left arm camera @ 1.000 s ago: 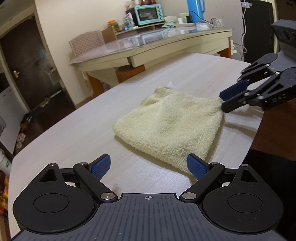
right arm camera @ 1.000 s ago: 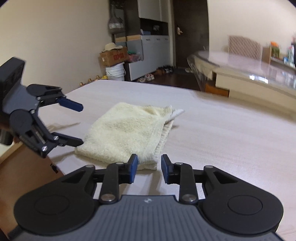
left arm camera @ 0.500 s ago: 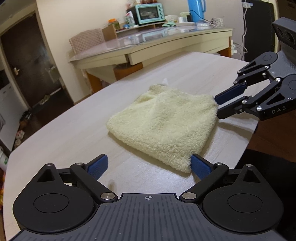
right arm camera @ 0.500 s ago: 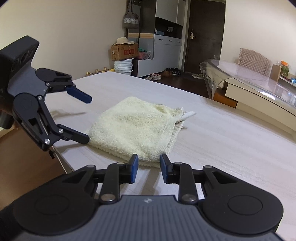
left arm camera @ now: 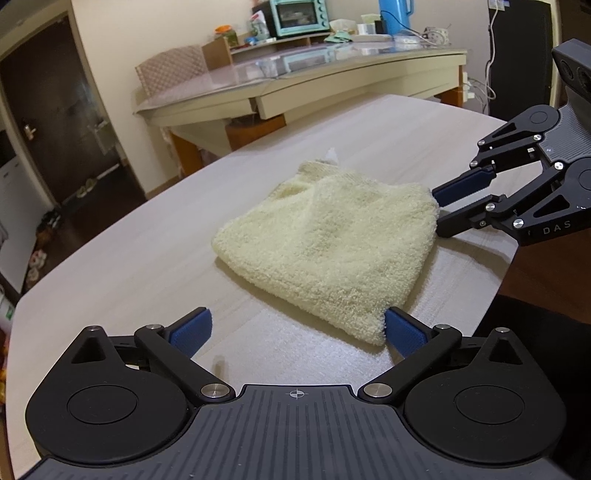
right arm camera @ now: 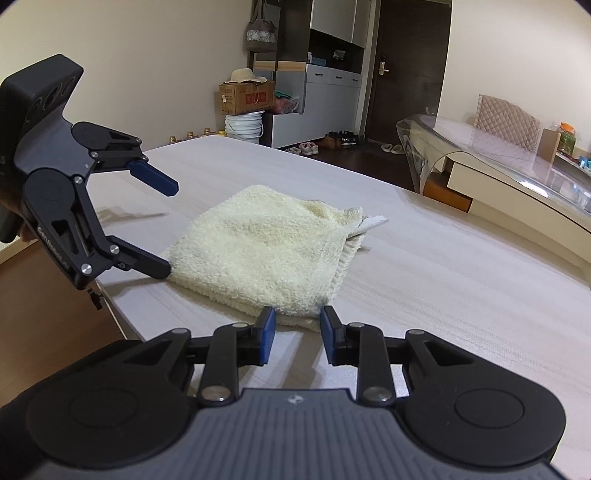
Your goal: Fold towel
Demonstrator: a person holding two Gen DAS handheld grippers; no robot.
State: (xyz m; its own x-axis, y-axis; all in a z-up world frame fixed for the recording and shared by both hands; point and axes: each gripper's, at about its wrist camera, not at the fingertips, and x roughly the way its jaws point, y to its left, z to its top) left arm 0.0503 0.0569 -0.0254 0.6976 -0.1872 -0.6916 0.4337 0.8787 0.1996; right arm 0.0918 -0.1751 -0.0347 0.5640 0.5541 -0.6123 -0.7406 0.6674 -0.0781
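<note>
Taking the folded towel (left arm camera: 328,243) as the landmark, it lies on the pale wood-grain table (left arm camera: 122,266), near the table's edge.

In the left wrist view, to the towel's left is only bare tabletop, and beyond that a dark door and shoes on the floor. The left gripper (left arm camera: 297,330) has its jaws spread wide after just opening further; nothing lies between the pads, and its right finger (left arm camera: 402,332) sits right at the towel's near corner. Behind the towel stands a glass-topped counter (left arm camera: 332,74) carrying a teal toaster oven (left arm camera: 299,16) and a blue kettle (left arm camera: 394,14). At the towel's right corner is the right gripper (left arm camera: 437,210), jaws parted a little, tips close against the cloth edge, gripping nothing.

In the right wrist view a white label (right arm camera: 373,222) pokes out from the towel's far corner.
</note>
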